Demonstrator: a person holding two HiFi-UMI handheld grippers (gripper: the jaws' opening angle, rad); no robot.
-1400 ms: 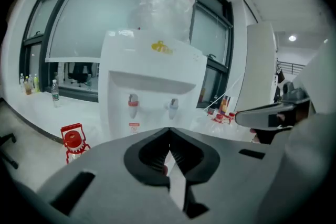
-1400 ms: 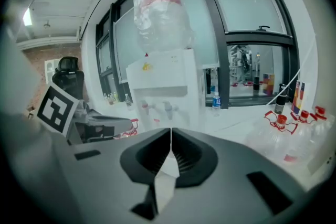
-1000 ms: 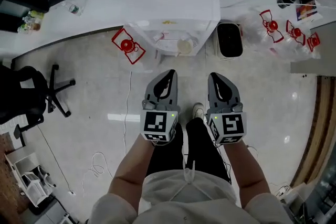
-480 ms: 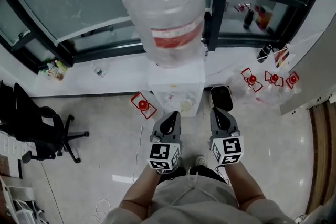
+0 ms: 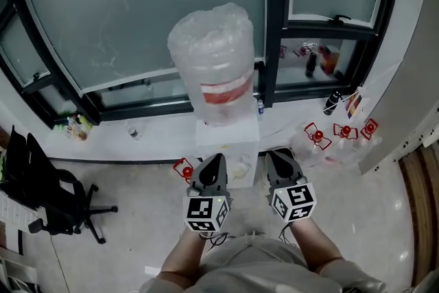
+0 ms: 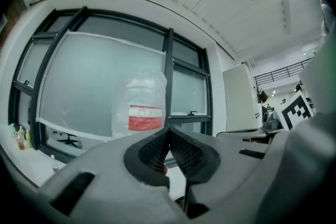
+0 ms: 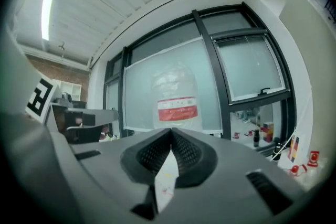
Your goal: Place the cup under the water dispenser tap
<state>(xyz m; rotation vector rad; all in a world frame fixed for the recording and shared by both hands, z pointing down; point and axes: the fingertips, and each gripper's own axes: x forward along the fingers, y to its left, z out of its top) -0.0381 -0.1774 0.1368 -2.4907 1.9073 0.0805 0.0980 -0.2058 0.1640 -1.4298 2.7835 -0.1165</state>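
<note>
A white water dispenser (image 5: 227, 142) stands against the window wall, with a big clear bottle (image 5: 214, 72) with a red label on top. A pale round cup (image 5: 240, 166) shows in its tap recess, between my two grippers. My left gripper (image 5: 213, 160) and right gripper (image 5: 275, 155) are held side by side just in front of the dispenser, both pointing at it. Both are shut with nothing between the jaws. The left gripper (image 6: 168, 131) sees the bottle (image 6: 143, 107) past its closed tips. The right gripper (image 7: 171, 131) sees the bottle (image 7: 176, 99) too. The taps are hidden.
A black office chair (image 5: 51, 199) stands at the left. Red-and-white frames (image 5: 337, 132) lie on the floor at the right, and another (image 5: 184, 169) by the dispenser's left foot. Small bottles (image 5: 312, 63) stand on the window ledge. Dark window frames rise behind the dispenser.
Both grippers have risen, still shut and side by side. The head view has tilted up: the floor and legs have dropped out, and the bottle and windows now fill the upper part.
</note>
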